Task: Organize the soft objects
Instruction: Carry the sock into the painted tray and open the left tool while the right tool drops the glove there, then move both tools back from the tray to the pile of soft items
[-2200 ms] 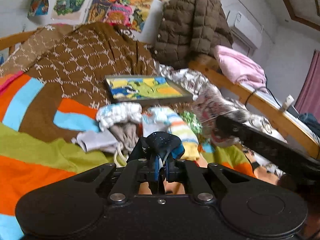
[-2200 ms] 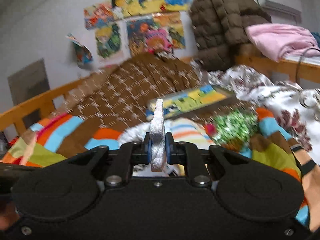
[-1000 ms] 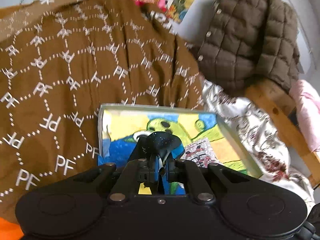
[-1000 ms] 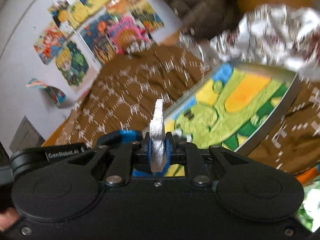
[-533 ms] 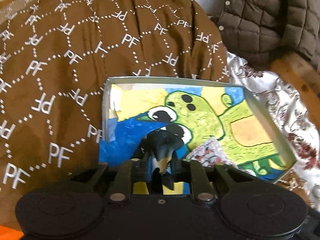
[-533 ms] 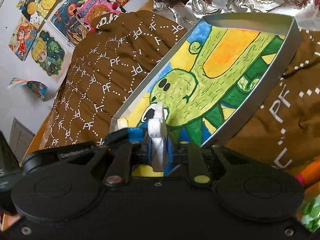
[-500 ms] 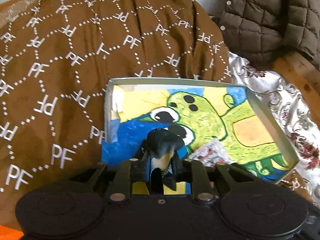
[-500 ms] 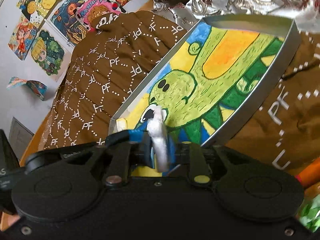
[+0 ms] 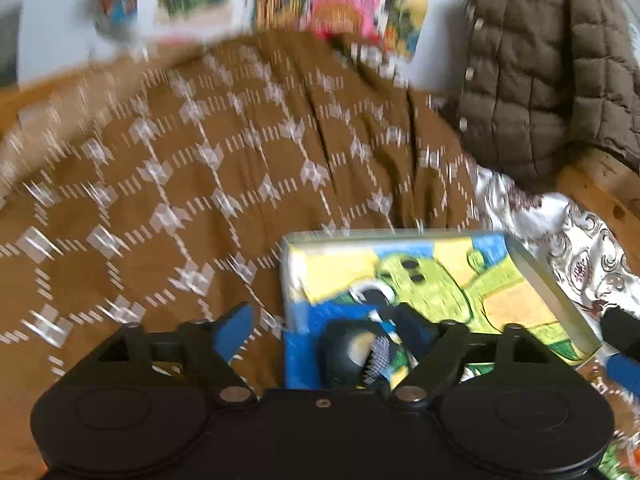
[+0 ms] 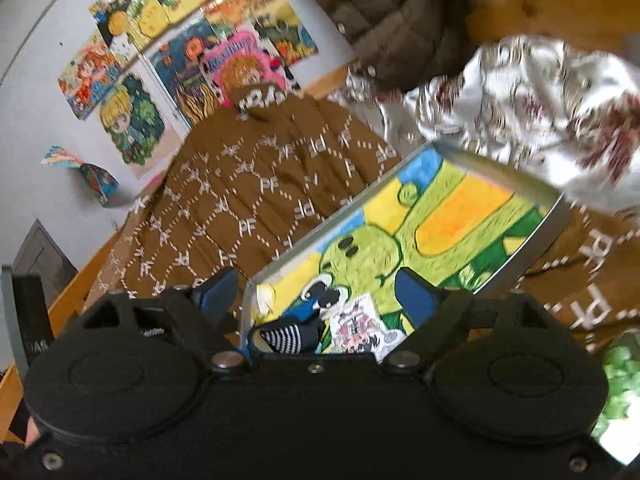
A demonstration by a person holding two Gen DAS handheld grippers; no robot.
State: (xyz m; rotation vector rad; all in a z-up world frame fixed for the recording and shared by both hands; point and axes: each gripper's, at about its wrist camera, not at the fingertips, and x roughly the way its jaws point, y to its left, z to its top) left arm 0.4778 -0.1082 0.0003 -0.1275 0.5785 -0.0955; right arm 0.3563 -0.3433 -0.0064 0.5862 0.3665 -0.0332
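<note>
A dark sock (image 9: 352,354) with a striped cuff is lying in the near corner of the tray (image 9: 548,280), a shallow metal-rimmed box whose floor carries a painted green cartoon creature on yellow and blue. In the right wrist view the same dark sock (image 10: 286,338) is sitting just beside a small white patterned sock (image 10: 360,330), both inside the tray (image 10: 554,224) at its near end; whether the two are touching is hard to tell.

The left gripper (image 9: 340,330) is hanging over that corner with its jaws spread wide; they have just been opening, and the dark sock is lying below and between the blue fingers (image 9: 234,328) without either pad pressing on it. The right gripper (image 10: 316,294) is likewise released, its jaws just having opened, with the white sock lying free between and beneath its blue pads (image 10: 414,298).

The tray is resting on a brown quilt (image 9: 224,184) printed with a white lattice. A silvery floral fabric (image 10: 532,96) is bunched against the tray's far side, and a brown puffer jacket (image 9: 548,76) is draped over a wooden rail beyond it. Colourful cartoon posters (image 10: 188,52) are covering the wall behind. The left wrist view is blurred.
</note>
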